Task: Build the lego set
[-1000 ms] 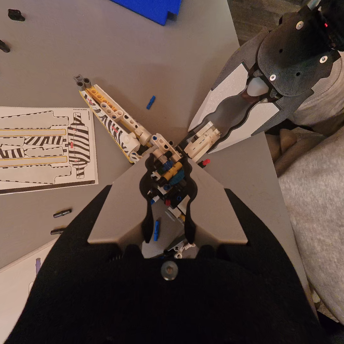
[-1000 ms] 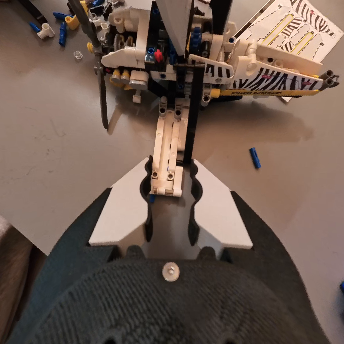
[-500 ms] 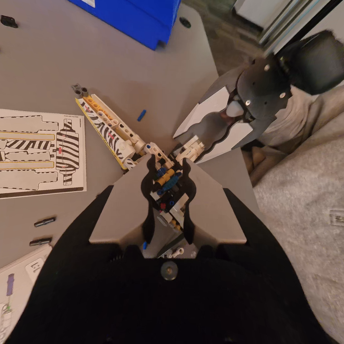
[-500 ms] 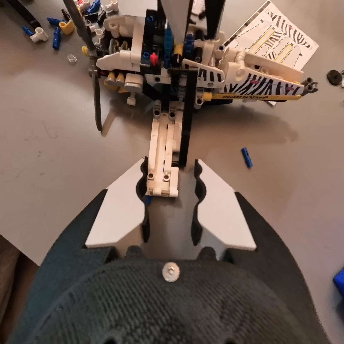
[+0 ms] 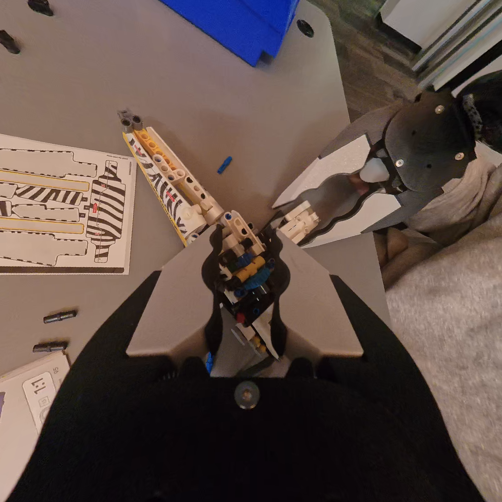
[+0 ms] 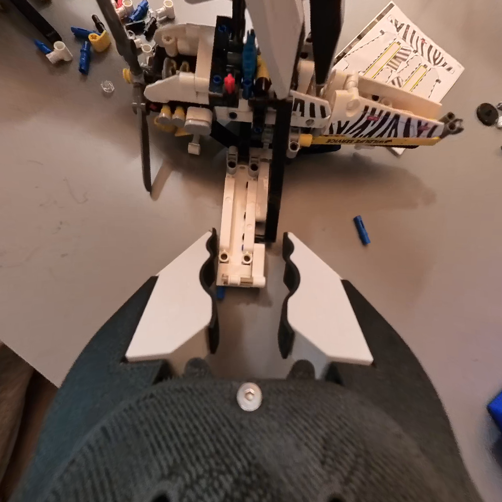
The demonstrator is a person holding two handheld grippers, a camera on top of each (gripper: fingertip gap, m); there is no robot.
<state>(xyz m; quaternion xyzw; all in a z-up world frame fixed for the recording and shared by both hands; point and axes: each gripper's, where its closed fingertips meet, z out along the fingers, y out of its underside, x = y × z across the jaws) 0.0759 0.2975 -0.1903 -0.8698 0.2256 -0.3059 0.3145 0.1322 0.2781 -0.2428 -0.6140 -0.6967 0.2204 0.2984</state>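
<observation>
Lego model (image 5: 245, 274) fills the middle of the left wrist view, its black, blue and yellow core pinched between the jaws of the left gripper (image 5: 244, 239), which are closed on it from both sides. A long tail boom (image 5: 168, 179) with zebra stripes and a yellow beam runs from the model toward the upper left, lying low over the grey bench (image 5: 108, 81). To its left lies a sticker sheet (image 5: 62, 206) with zebra shapes. Two dark pins (image 5: 59, 316) sit near the bench's lower left, beside the corner of an instruction booklet (image 5: 24, 402). One small blue pin (image 5: 224, 164) lies apart, right of the boom. A blue box (image 5: 239, 24) stands at the far edge. The right gripper (image 5: 279, 220) comes in from the right, its jaws spread around a white arm of the model.

From the right wrist view, that white arm (image 6: 241, 233) reaches from the model (image 6: 231, 89) toward the camera, with a black beam just beside it. The right gripper (image 6: 247, 236) has its jaws apart; the left finger (image 6: 184, 293) touches or nearly touches the arm's side, while the right finger stands clear, so it grips nothing. The striped boom (image 6: 380, 127) points right, over the sticker sheet (image 6: 402, 62). The blue pin (image 6: 361, 230) lies on the bench (image 6: 81, 217) to the right. Loose blue, white and yellow parts (image 6: 81, 49) are scattered at the upper left.
</observation>
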